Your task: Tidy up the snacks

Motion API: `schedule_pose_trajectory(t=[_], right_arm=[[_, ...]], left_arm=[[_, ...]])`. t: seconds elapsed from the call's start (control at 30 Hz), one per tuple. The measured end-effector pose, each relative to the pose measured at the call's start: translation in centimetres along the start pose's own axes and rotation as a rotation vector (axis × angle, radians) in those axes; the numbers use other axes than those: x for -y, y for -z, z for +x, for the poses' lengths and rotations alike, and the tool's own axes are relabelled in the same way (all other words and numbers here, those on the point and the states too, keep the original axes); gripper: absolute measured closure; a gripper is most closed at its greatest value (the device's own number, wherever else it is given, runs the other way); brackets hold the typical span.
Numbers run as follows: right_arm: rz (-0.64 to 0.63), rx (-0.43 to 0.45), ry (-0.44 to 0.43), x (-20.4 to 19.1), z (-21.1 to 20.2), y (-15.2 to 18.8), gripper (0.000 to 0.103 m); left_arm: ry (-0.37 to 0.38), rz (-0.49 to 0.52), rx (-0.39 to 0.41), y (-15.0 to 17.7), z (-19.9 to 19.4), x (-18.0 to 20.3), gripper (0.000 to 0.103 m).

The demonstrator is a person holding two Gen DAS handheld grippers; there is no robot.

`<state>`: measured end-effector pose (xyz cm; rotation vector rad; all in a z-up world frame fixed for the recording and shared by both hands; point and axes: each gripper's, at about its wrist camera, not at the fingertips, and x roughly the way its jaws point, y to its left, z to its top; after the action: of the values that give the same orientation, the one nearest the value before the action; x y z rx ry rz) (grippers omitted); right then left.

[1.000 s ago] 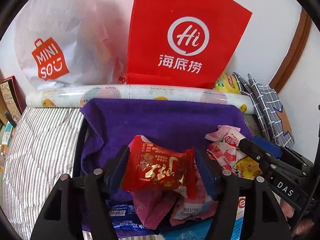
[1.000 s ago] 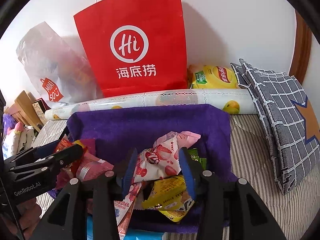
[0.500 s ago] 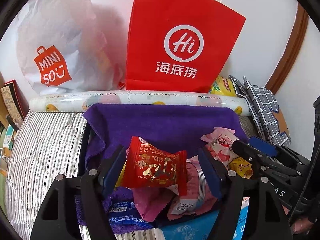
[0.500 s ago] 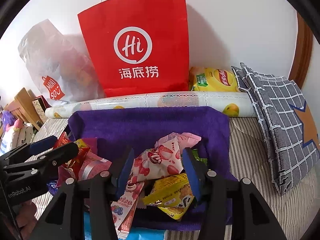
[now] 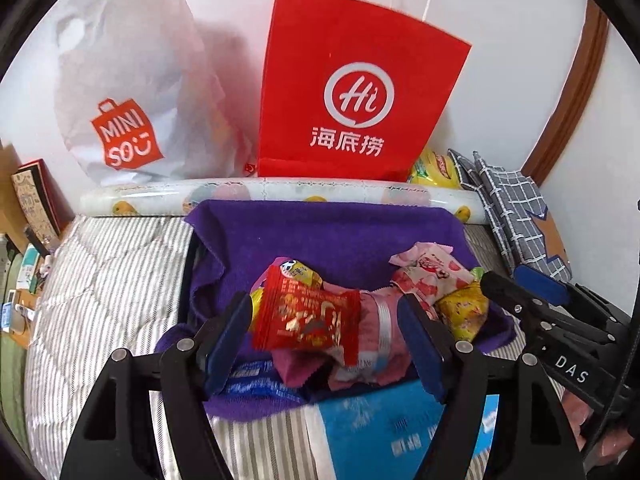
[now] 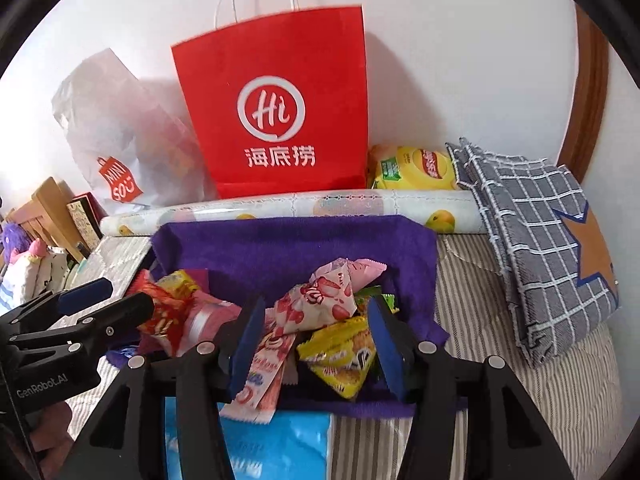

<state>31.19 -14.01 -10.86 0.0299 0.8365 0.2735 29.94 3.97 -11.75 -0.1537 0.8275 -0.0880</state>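
Two grippers hang side by side over a pile of snacks on a purple cloth (image 5: 340,236).

Left gripper (image 5: 326,332): jaws have just been opening and stand fairly wide. A red packet (image 5: 308,320) sits between them, its left edge close to the left pad; contact cannot be confirmed, and the right pad stands apart from it. Under the red packet lie a pink packet (image 5: 380,328) and a dark blue packet (image 5: 256,380). Nearest the camera, a light blue pack (image 5: 400,432) overlaps the cloth's front edge.

Right gripper (image 6: 312,344): jaws have also just been opening, narrower than the left. A pink strawberry packet (image 6: 320,304) stands between the pads without being pressed. Below it a long striped stick packet (image 6: 264,368) and a yellow packet (image 6: 344,360) lie on the cloth.

The cloth lies on a grey striped quilt (image 5: 100,280). Behind it a printed roll (image 6: 320,208) lies across, in front of the bags. Past the roll a red paper bag (image 6: 280,100) stands upright against the wall, its contents hidden. To its left leans a white plastic bag (image 5: 132,92), with something reddish showing faintly through. To its right lies a yellow crisp bag (image 6: 412,168), then a grey checked cushion (image 6: 540,240).
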Motion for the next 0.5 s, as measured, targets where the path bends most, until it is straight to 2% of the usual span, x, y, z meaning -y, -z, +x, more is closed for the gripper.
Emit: schedule_pose_trajectory(t=[0.17,0.23,0.4,0.5], right_arm=[[-0.002,0.032,0.011,-0.9,-3.8,0.6,0.046],[-0.009,0.052,0.024,-1.3,-5.8,1.2,0.042],[-0.005,0.092,0.066,-1.9,-10.4,3.1,0.038],[0.022,0.099,0.057,-2.0,-13.2,4.4,0.036]], left_arm=[[-0.008,0.0,0.026,1.0,-3.7,0.3,0.028],[-0.01,-0.003,0.04,1.5,-5.2,0.4,0.019],[-0.016,0.002,0.092,3.4,-9.4,1.1,0.017],[-0.021,0.011,0.116,4.7,-11.8,1.7,0.016]])
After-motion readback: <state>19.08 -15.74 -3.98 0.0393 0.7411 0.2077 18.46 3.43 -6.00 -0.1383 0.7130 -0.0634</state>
